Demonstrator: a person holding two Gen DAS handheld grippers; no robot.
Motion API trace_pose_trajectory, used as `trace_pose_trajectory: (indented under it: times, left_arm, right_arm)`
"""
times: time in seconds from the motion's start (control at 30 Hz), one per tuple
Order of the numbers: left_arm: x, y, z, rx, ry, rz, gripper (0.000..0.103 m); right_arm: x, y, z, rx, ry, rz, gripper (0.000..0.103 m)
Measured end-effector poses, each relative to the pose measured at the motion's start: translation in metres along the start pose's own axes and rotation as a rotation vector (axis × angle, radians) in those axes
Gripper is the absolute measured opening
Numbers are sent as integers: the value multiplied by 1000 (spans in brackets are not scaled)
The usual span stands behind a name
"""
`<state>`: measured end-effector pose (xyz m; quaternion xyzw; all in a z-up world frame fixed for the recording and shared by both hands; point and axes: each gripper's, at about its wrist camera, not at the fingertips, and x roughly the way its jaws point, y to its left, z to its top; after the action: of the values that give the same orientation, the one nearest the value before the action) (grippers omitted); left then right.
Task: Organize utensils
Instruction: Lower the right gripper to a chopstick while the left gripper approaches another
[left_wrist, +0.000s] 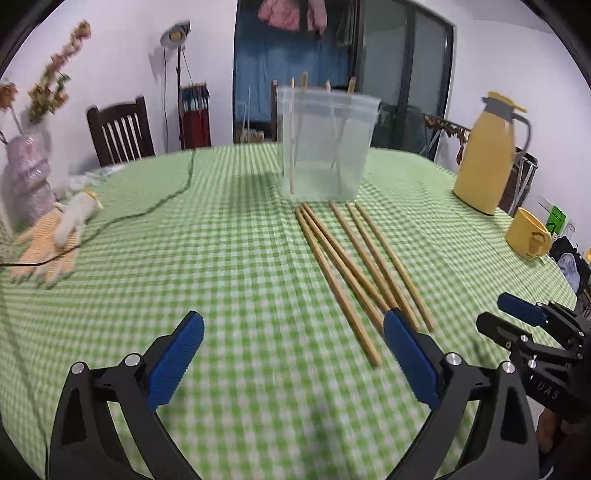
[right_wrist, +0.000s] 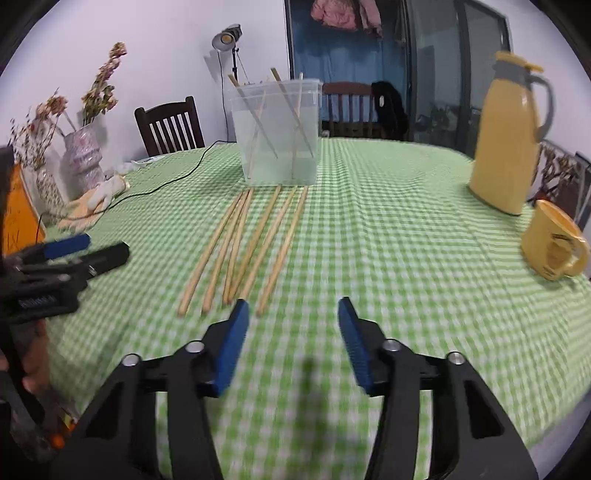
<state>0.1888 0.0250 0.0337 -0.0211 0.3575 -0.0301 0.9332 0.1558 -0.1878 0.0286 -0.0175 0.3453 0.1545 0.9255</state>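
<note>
Now six loose chopsticks (right_wrist: 251, 243) lie flat on the green-checked counter (right_wrist: 388, 229), fanned side by side near its middle, with their far tips almost at the foot of the clear plastic bin (right_wrist: 279, 129) and their near ends pointing back toward me. Their long axes run roughly away from me, so I judge a grasp would have to close across a stick near its near end. Several more sticks already stand tilted inside the bin, which sits toward the far edge of the counter.

My right gripper (right_wrist: 290, 334) is the nearer one, I judge: its left finger (right_wrist: 232, 343) sits just short of the near ends, and the rightmost stick ends just beside that fingertip. Its fingers are moderately apart and hold nothing; I see no contact with any stick.

My left gripper (left_wrist: 293, 354) has its fingers spread wide and empty as well. From its own camera the bundle lies ahead and to the right, with the near ends passing behind its right finger (left_wrist: 410, 358); whether that finger touches them I cannot tell.

A yellow jug (right_wrist: 508, 136) and yellow mug (right_wrist: 552, 240) stand well apart at the right edge.
</note>
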Motion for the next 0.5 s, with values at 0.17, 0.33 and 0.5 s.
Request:
trace_pose_trajectory:
  times: [0.17,0.33,0.5]
  left_arm:
    - [40,-6,13,45,87,7,86]
    - [56,-22,13,131,129,-22,85]
    - [61,-39,3,213,159,-40,77]
  right_arm:
    - [35,-1,22,21,97,37,38]
    - [56,11,27,-46,152,12,32]
    - [62,12,19,-66,196,16,22]
